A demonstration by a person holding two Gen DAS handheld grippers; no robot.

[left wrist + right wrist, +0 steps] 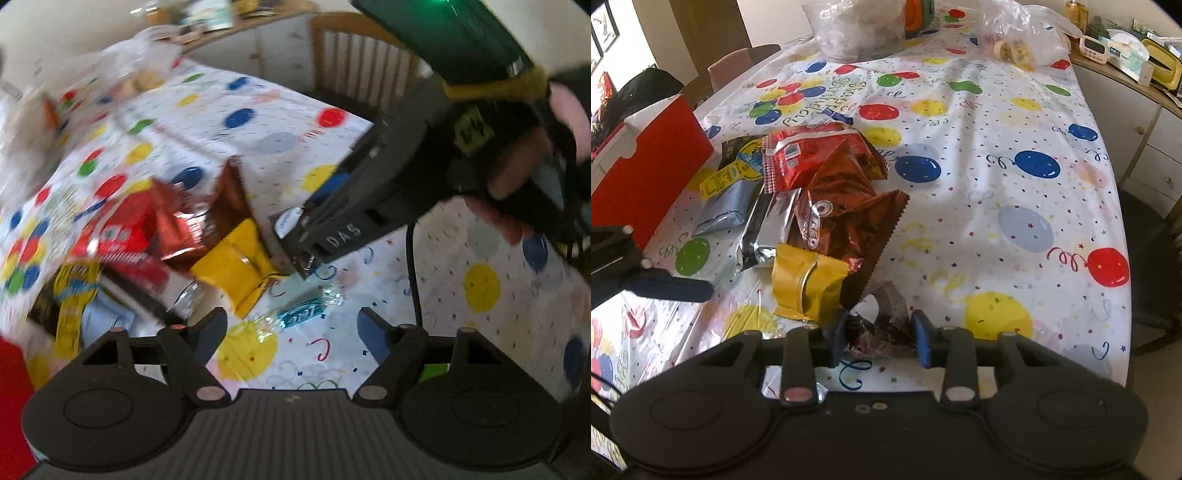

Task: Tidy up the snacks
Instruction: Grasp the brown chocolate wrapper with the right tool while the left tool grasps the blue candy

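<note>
The right tool (880, 334) is squeezing a small dark wrapper (886, 325) between its two blue fingers, low on the worktop (997, 177). The grip is looking thin, only on a crinkly edge, so the wrapper could be slipping out when it is lifted. Just in front of this tool the yellow packet (805, 284) and the brown Oreo bag (849, 225) are lying close, maybe touching the wrapper, so they could be getting dragged along. The left tool (293, 330) is standing apart, holding nothing, with a teal candy (301, 314) lying just ahead between its fingers. Both tools are crowding close and could be bumping.
</note>
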